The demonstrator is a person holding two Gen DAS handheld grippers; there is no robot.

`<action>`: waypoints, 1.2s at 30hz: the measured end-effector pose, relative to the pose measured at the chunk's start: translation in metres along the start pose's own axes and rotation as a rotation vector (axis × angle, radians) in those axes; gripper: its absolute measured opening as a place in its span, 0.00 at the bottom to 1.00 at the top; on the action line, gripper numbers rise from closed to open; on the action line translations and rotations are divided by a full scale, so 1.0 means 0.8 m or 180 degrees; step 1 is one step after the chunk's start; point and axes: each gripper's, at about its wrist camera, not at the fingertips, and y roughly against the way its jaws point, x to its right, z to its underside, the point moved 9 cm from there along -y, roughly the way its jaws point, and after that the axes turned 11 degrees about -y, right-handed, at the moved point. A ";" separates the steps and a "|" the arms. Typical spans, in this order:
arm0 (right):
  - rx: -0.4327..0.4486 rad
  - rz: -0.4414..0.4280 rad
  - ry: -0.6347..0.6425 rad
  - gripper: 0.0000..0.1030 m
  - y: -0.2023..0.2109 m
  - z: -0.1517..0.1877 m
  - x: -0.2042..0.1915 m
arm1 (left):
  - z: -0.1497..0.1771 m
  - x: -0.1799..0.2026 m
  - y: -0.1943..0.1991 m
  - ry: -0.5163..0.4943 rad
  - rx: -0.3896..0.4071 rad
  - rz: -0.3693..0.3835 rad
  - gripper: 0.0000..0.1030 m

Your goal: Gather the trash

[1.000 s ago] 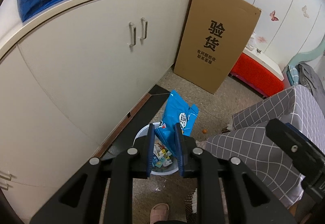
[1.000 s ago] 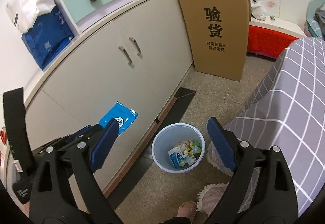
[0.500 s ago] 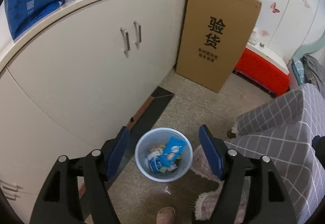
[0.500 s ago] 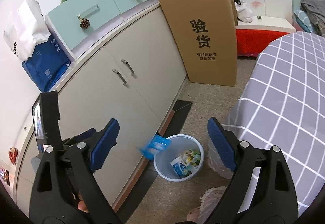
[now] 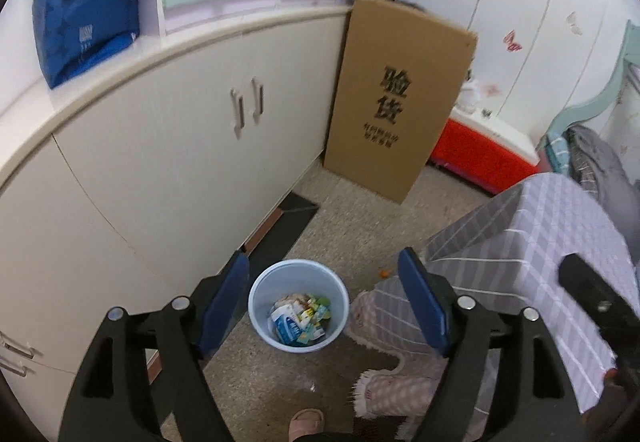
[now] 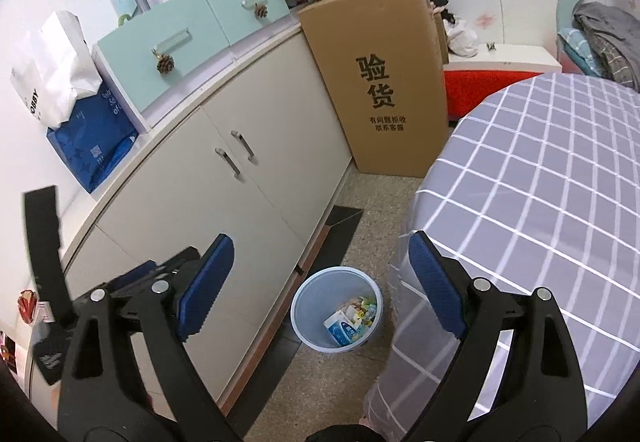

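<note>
Speckled floor [image 5: 360,209]; pale bin [image 5: 299,309] of wrappers [image 5: 300,322] beside cabinet [image 5: 168,145], checked cloth [image 6: 540,201] opposite. Left gripper [image 5: 326,306] opening, empty; right gripper [image 6: 320,294] spread, empty.

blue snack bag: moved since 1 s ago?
Yes. The blue snack bag left the left gripper, whose jaws are opening, and now lies inside the trash bin beside the cabinet.
</note>
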 end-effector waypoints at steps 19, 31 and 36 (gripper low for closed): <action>0.0754 0.0132 0.0165 0.89 0.231 -0.001 0.021 | 0.007 0.109 0.241 -0.0410 0.0951 0.0161 0.86; 0.1086 0.0270 0.0259 0.92 0.351 0.035 0.029 | 0.041 0.153 0.352 -0.0755 0.1319 0.0150 0.92; 0.1223 0.0355 0.0273 0.93 0.386 0.049 0.033 | 0.058 0.163 0.380 -0.0816 0.1421 0.0173 0.93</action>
